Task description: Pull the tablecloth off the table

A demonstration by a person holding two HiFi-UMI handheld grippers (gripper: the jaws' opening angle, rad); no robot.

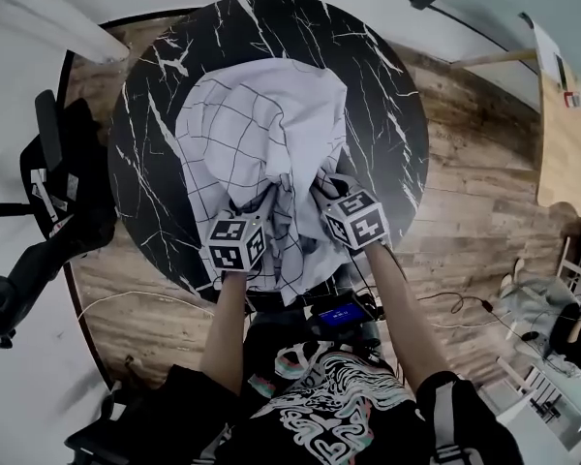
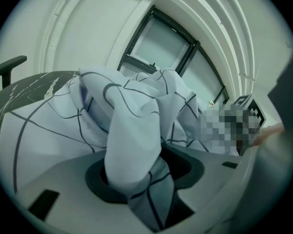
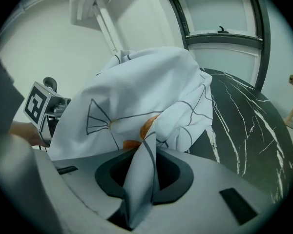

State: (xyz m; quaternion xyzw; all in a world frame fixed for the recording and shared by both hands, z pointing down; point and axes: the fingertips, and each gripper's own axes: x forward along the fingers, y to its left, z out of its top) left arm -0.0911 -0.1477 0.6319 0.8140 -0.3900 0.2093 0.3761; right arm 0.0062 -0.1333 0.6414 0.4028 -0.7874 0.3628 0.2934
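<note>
A white tablecloth [image 1: 261,153] with a dark grid pattern lies bunched on the round black marble table [image 1: 387,95], its near edge hanging over the rim. My left gripper [image 1: 240,223] is shut on a thick fold of the tablecloth [image 2: 132,155], which runs down between the jaws. A thin pleat of the tablecloth [image 3: 139,184] is pinched in my right gripper [image 1: 337,201], which is shut beside the left one. The cloth shows orange marks in the right gripper view. Both grippers sit at the table's near edge.
A black office chair [image 1: 48,192] stands left of the table on the wooden floor [image 1: 465,211]. A cable [image 1: 455,303] trails on the floor at the right. A white wall and windows [image 2: 176,48] lie beyond the table. More furniture [image 1: 562,308] stands at the far right.
</note>
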